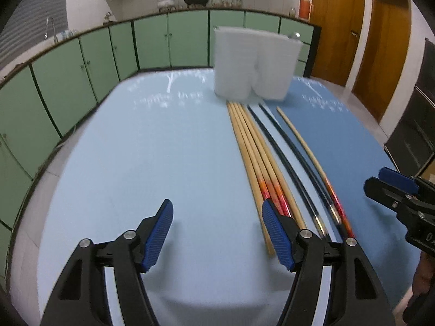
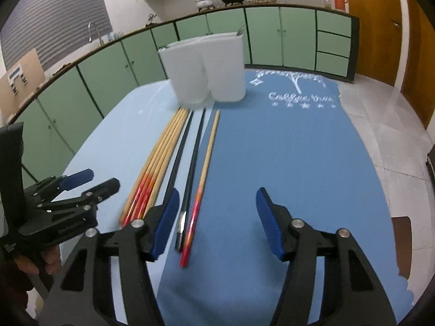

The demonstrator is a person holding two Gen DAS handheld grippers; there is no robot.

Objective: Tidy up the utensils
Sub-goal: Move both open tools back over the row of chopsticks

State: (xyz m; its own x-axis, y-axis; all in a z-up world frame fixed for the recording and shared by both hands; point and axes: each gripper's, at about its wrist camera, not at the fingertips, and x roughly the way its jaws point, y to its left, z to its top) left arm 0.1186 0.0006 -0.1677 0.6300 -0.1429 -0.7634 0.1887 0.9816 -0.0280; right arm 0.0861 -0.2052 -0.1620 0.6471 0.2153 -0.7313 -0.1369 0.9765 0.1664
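Observation:
Several wooden chopsticks with red-orange ends lie side by side on the blue table cover, pointing at a white two-part utensil holder. Two black chopsticks and one more wooden chopstick lie to their right. My left gripper is open and empty, just left of the chopstick bundle's near ends. In the right wrist view the bundle, black pair and single chopstick lie left of centre before the holder. My right gripper is open and empty, to the right of them.
Green cabinets with a counter run behind the table. Wooden doors stand at the right. A metal utensil tip pokes out of the holder. The darker blue cloth covers the table's right half.

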